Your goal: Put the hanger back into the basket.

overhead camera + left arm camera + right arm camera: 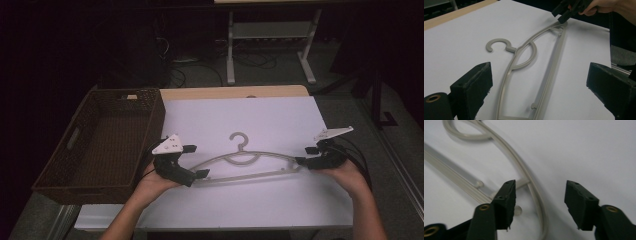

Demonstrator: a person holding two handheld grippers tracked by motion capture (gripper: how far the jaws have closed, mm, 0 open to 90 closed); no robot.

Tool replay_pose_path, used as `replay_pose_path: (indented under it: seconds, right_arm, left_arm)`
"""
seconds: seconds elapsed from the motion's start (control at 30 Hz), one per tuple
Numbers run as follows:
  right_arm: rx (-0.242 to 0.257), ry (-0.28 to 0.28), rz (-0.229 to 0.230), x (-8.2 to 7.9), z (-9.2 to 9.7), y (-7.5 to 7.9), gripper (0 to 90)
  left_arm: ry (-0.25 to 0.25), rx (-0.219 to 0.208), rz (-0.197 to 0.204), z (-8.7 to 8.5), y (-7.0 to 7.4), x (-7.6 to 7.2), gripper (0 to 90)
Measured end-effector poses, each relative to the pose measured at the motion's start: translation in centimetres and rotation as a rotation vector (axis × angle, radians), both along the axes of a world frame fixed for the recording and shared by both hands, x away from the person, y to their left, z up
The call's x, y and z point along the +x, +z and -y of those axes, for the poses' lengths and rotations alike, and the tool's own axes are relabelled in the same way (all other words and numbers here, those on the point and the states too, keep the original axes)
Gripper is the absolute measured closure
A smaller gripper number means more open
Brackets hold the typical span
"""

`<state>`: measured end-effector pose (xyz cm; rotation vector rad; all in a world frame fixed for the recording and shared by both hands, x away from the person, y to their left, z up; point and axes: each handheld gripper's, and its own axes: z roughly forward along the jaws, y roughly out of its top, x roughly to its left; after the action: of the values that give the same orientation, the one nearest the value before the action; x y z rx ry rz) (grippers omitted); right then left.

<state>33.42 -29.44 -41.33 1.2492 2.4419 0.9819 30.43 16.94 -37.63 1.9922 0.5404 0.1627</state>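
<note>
A grey hanger (245,162) lies flat on the white table (280,120). The left hand-held gripper (196,161) is spread wide at its left end, the right hand-held gripper (304,155) spread at its right end. The hanger's ends are cut off in both gripper views.

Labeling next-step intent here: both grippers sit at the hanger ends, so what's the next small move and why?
Probably shut both grippers on the hanger. It lies flat on the white table, the left gripper open astride one end, the right gripper open around the other end's curve. Neither grips it yet.
</note>
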Motion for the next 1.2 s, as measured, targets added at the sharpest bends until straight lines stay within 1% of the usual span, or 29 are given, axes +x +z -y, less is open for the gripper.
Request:
replay_pose_path:
  seconds: [0.07,0.1,0.2,0.23,0.27,0.3,0.33,0.37,0.4,0.43,0.47,0.5,0.53,0.57,0.6,0.7,0.73,0.77,0.8,0.83,0.87,0.97,1.0,1.03,1.07,1.13,1.2]
  right_arm:
    - [0.007,0.009,0.008,-0.1,-0.3,0.2,34.0]
    - [0.009,0.021,0.024,-0.1,-0.7,0.3,32.6]
    - [0.031,0.041,0.044,-0.4,-1.9,0.9,30.8]
    - [0.058,0.046,0.061,-0.6,-2.8,1.3,35.9]
    - [0.058,0.046,0.061,-0.6,-2.8,1.3,35.9]
    - [0.092,0.075,0.077,-1.1,-3.8,1.7,45.0]
    - [0.092,0.075,0.077,-1.1,-3.8,1.7,45.0]
    - [0.099,0.094,0.092,-1.3,-4.3,1.8,50.2]
    - [0.115,0.137,0.104,-1.7,-5.5,2.1,59.0]
    - [0.128,0.148,0.098,-2.0,-6.2,2.2,63.7]
    - [0.126,0.167,0.104,-2.1,-6.8,2.2,68.4]
    - [0.126,0.167,0.104,-2.1,-6.8,2.2,68.4]
    - [0.129,0.195,0.099,-2.4,-8.1,2.2,76.4]
    - [0.132,0.213,0.098,-2.5,-8.7,2.1,79.9]
    - [0.132,0.213,0.098,-2.5,-8.7,2.1,79.9]
    - [0.130,0.258,0.086,-2.9,-10.3,1.9,88.8]
    - [0.134,0.265,0.070,-3.0,-10.8,1.9,89.0]
    - [0.126,0.291,0.060,-3.0,-11.5,1.6,89.1]
    - [0.126,0.291,0.060,-3.0,-11.5,1.6,89.1]
    - [0.123,0.307,0.064,-3.0,-11.8,1.3,89.2]
    - [0.108,0.320,0.036,-3.0,-12.5,0.9,89.2]
    - [0.093,0.329,0.018,-3.0,-13.2,0.3,89.2]
    - [0.073,0.338,0.009,-2.8,-13.8,-0.3,89.2]
    - [0.073,0.338,0.009,-2.8,-13.8,-0.3,89.2]
    - [0.063,0.344,0.010,-2.6,-14.0,-0.6,89.2]
    - [0.048,0.348,-0.011,-2.5,-14.6,-1.1,89.2]
    - [0.030,0.358,-0.006,-2.5,-14.8,-1.3,89.3]
  left_arm:
    - [0.000,0.007,-0.001,0.1,-0.1,0.1,6.4]
    - [0.000,0.008,0.000,0.1,-0.1,0.2,6.4]
    - [0.001,0.013,0.001,0.3,-0.2,0.5,6.4]
    - [0.004,0.010,-0.003,0.4,-0.3,0.7,6.5]
    - [0.004,0.010,-0.003,0.4,-0.3,0.7,6.5]
    - [0.004,0.010,-0.001,0.4,-0.3,0.8,6.4]
    - [0.002,0.016,0.000,0.4,-0.4,0.9,6.4]
    - [0.004,0.015,-0.004,0.4,-0.4,0.9,6.4]
    - [0.005,0.013,-0.003,0.4,-0.5,1.0,6.4]
    - [0.007,0.008,-0.003,0.4,-0.5,1.0,6.4]
    - [0.008,0.008,-0.002,0.4,-0.5,1.1,6.4]
    - [0.010,0.006,-0.003,0.4,-0.5,1.1,6.4]
    - [0.012,0.003,-0.004,0.4,-0.5,1.1,6.4]
    - [0.012,0.004,-0.001,0.3,-0.5,1.2,6.4]
    - [0.012,0.004,-0.001,0.3,-0.5,1.2,6.4]
    - [0.014,0.001,-0.004,0.2,-0.6,1.3,6.4]
    - [0.016,-0.001,-0.006,0.2,-0.6,1.3,6.4]
    - [0.017,0.001,-0.005,0.2,-0.6,1.3,6.4]
    - [0.016,0.003,-0.004,0.2,-0.6,1.3,6.4]
    - [0.016,0.002,-0.004,0.2,-0.6,1.3,6.4]
    - [0.016,0.004,-0.004,0.2,-0.7,1.3,6.4]
    - [0.015,0.005,-0.006,0.3,-0.7,1.3,6.4]
    - [0.015,0.005,-0.007,0.3,-0.7,1.3,6.5]
    - [0.015,0.006,-0.008,0.3,-0.7,1.3,6.5]
    - [0.014,0.006,-0.008,0.3,-0.7,1.3,6.4]
    - [0.013,0.007,-0.008,0.3,-0.8,1.3,6.4]
    - [0.014,0.007,-0.009,0.3,-0.8,1.3,6.4]
